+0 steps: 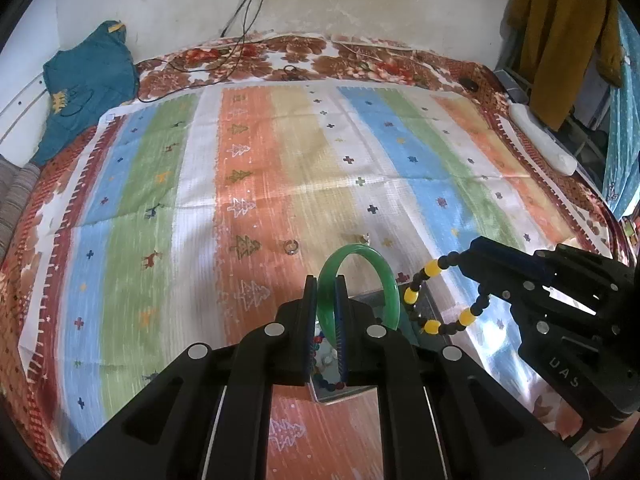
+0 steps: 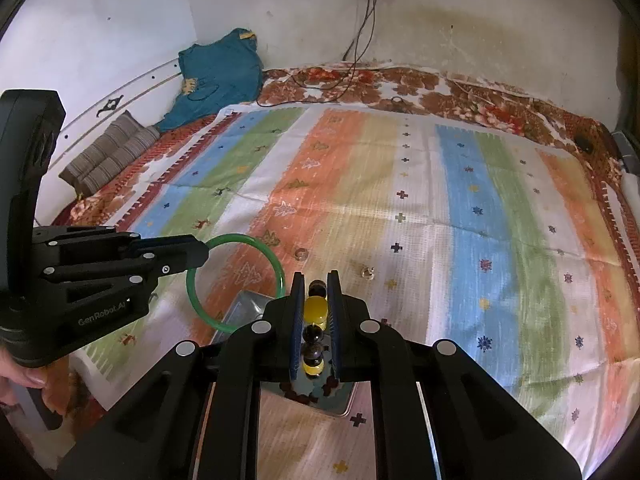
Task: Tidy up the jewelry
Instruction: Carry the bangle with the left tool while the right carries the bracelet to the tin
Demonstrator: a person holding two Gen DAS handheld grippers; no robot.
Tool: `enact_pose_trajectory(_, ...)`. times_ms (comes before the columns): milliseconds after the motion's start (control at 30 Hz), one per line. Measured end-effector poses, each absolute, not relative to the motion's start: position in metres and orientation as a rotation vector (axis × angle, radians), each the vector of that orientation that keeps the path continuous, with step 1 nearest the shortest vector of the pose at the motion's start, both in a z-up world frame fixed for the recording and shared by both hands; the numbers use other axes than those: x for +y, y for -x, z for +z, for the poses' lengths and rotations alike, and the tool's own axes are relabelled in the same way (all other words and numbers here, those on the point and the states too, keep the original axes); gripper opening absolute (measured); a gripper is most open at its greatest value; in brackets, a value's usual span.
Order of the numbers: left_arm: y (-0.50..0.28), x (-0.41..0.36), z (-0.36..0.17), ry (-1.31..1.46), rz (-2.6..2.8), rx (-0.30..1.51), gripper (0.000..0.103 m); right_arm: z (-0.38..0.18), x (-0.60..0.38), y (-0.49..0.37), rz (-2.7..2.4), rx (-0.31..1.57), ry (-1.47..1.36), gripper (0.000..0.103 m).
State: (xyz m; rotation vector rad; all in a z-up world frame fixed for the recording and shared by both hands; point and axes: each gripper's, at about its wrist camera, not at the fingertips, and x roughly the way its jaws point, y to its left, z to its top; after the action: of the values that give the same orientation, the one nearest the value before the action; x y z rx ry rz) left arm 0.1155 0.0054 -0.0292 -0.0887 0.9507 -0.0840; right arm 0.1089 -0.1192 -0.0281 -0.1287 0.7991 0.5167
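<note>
My left gripper (image 1: 327, 280) is shut on a green bangle (image 1: 384, 272) and holds it upright above a metal box (image 1: 400, 360) that holds beads. The bangle also shows in the right wrist view (image 2: 276, 264), held by the left gripper (image 2: 202, 250). My right gripper (image 2: 316, 278) is shut on a black and yellow bead bracelet (image 2: 314, 310), just above the box (image 2: 240, 308). In the left wrist view the bracelet (image 1: 430, 270) hangs from the right gripper (image 1: 466, 258). A small ring (image 1: 291, 246) and a clear stud (image 1: 365, 237) lie on the striped cloth beyond.
The striped cloth (image 1: 280, 160) covers a floral bedspread (image 1: 248, 60). A teal garment (image 1: 88, 84) lies at the far left by the wall. Cables (image 1: 240, 40) trail at the back. A white power strip (image 1: 540, 136) lies at the right edge.
</note>
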Motion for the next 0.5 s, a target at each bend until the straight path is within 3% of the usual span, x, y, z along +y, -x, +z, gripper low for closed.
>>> enact_pose_trajectory(367,-0.105,0.005,-0.031,0.123,-0.095,0.974,0.009,-0.035,-0.118,-0.097,0.502,0.818,0.183,0.014)
enact_pose_trajectory(467,-0.103,0.007,-0.030,0.130,-0.083,0.967,0.011,-0.038,-0.122,-0.098,0.498,0.845,0.152,0.036)
enact_pose_trajectory(500,-0.102,0.008,-0.030,0.133,-0.079,0.966,0.014,-0.038,-0.122,-0.099,0.485,0.847,0.157,0.037)
